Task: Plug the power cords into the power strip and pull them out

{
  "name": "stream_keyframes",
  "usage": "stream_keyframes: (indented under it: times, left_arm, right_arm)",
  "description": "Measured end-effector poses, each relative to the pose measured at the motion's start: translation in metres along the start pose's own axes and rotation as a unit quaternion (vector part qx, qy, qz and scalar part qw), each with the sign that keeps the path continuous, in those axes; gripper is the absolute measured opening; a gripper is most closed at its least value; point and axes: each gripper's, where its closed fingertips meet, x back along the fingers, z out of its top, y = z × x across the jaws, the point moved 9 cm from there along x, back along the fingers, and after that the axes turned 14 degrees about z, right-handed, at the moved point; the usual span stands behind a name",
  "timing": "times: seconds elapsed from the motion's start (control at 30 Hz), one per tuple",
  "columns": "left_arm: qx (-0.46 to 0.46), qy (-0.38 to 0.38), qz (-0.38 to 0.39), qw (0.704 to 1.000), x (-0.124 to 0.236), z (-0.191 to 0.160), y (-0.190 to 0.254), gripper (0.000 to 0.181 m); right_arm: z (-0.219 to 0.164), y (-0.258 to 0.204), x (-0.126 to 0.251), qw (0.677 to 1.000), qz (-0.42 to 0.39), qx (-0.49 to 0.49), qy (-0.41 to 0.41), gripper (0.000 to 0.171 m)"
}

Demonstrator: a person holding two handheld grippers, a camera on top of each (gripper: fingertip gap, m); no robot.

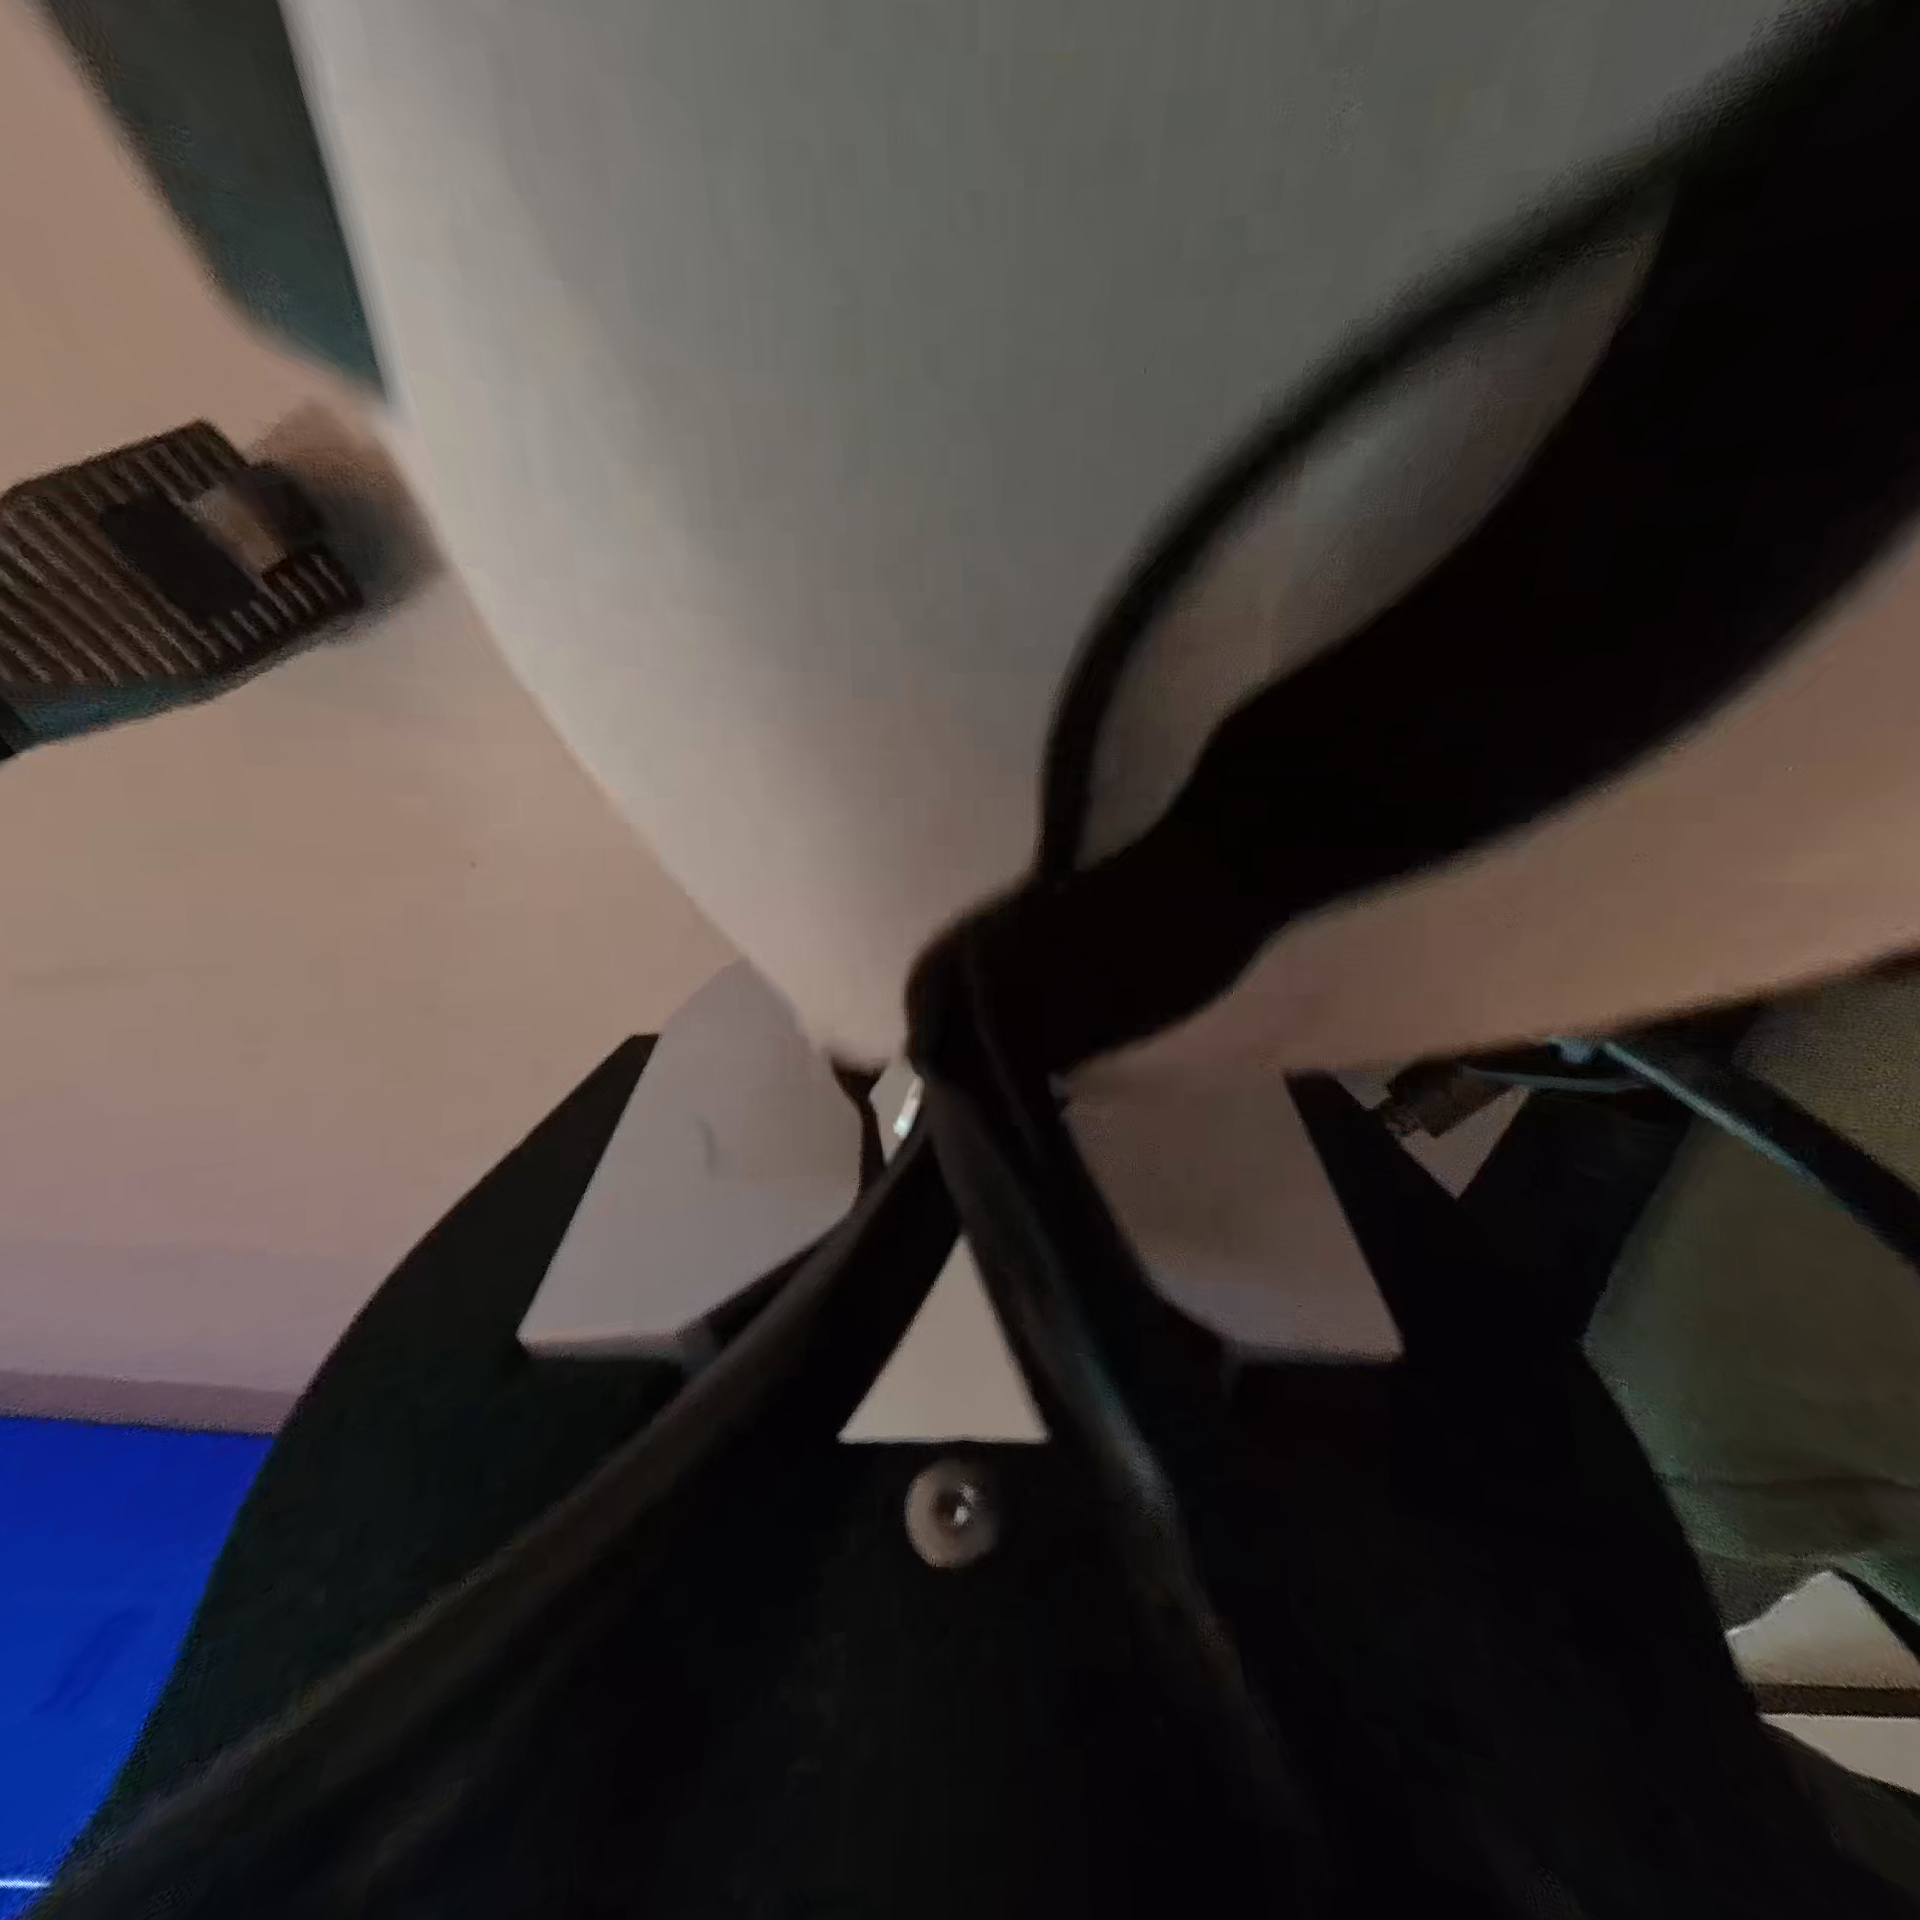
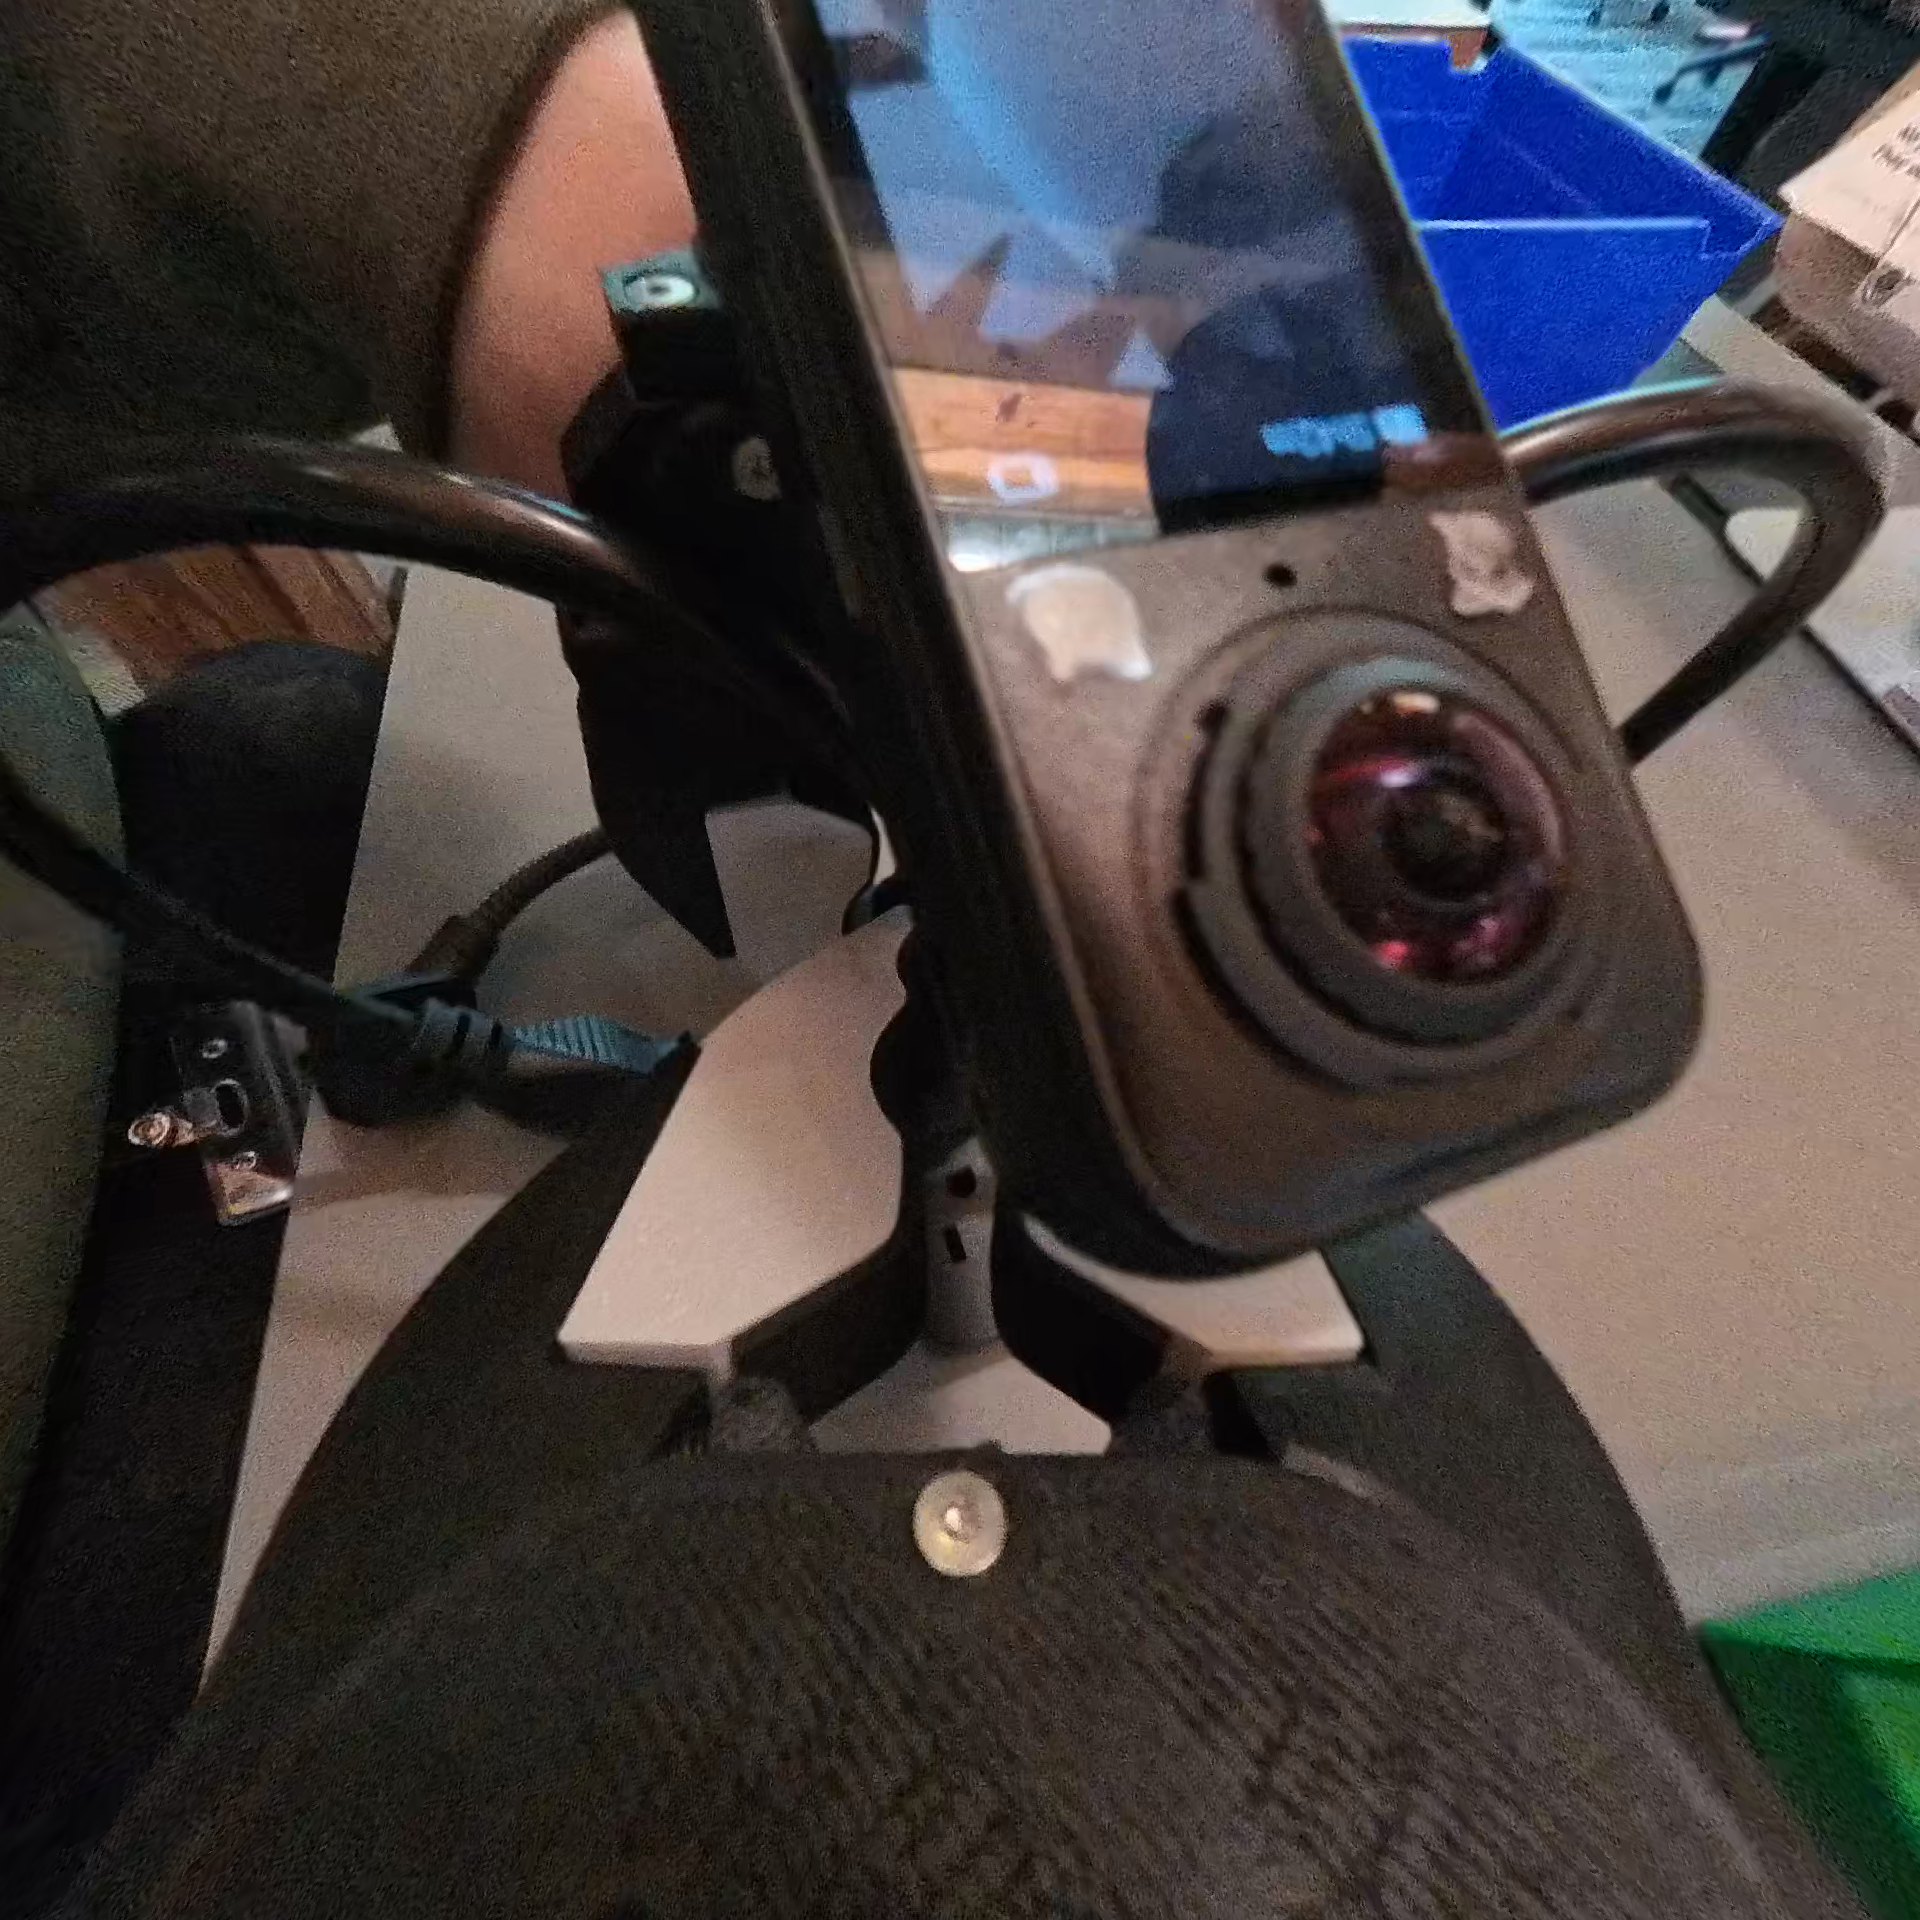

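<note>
Your left gripper (image 1: 925, 1091) had its jaws together on the black cord (image 1: 1247, 831) at frame centre. The cord's long axis ran from there to the upper right, all motion-blurred. In the right wrist view, the plug (image 2: 468, 1039) lay at centre left on the surface (image 2: 1662, 1351), pointing right with its axis near level. Whether your right gripper's (image 2: 961, 1226) jaws were apart or closed could not be told: a phone with a lens (image 2: 1434, 831) hid their tips. A blue bin (image 2: 1558, 260) sat upper right beside a labelled box (image 2: 1860, 218) cut off by the frame.
</note>
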Motion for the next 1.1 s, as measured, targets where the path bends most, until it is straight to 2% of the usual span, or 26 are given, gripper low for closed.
stream_keyframes:
  times: [0.03,0.07,0.1,0.17,0.3,0.33,0.4,0.83,0.9,0.97,1.1]
  left_arm:
    - [-0.01,-0.003,0.007,1.0,0.0,0.001,0.002,0.025]
    - [-0.021,-0.008,0.014,1.0,0.0,0.002,0.003,0.021]
    - [-0.025,-0.011,0.017,0.999,0.0,0.003,0.003,0.025]
    - [-0.023,-0.006,0.013,1.0,0.0,0.002,0.003,0.025]
    - [-0.026,-0.012,0.015,0.999,0.0,0.003,0.003,0.025]
    - [-0.026,-0.012,0.016,0.999,0.0,0.003,0.003,0.025]
    - [-0.023,-0.008,0.016,1.0,0.0,0.002,0.003,0.025]
    - [-0.01,0.009,0.015,1.0,0.0,-0.001,0.003,0.025]
    - [-0.006,0.013,0.015,1.0,0.0,-0.001,0.003,0.025]
    - [-0.005,0.016,0.014,1.0,0.0,-0.002,0.002,0.025]
    - [-0.006,0.013,0.015,1.0,0.0,-0.001,0.002,0.025]
  right_arm:
    - [-0.003,-0.002,0.004,1.0,0.007,-0.01,0.014,0.009]
    - [-0.006,-0.004,0.009,0.999,0.012,-0.019,0.036,0.009]
    - [-0.009,-0.005,0.014,0.998,0.008,-0.019,0.052,0.012]
    - [-0.015,-0.007,0.022,0.997,-0.004,-0.011,0.075,0.023]
    - [-0.022,-0.003,0.014,0.999,-0.007,-0.001,0.05,0.032]
    - [-0.021,-0.003,0.009,0.999,0.013,0.003,0.048,0.031]
    - [-0.021,-0.001,0.002,0.999,0.018,0.012,0.036,0.015]
    - [-0.022,-0.002,0.001,0.999,0.008,0.016,0.042,0.015]
    - [-0.023,-0.001,0.003,0.999,-0.001,0.006,0.043,0.023]
    - [-0.026,-0.001,0.0,0.999,0.013,0.004,0.034,0.017]
    - [-0.027,-0.002,-0.005,1.0,0.005,0.015,0.02,0.015]
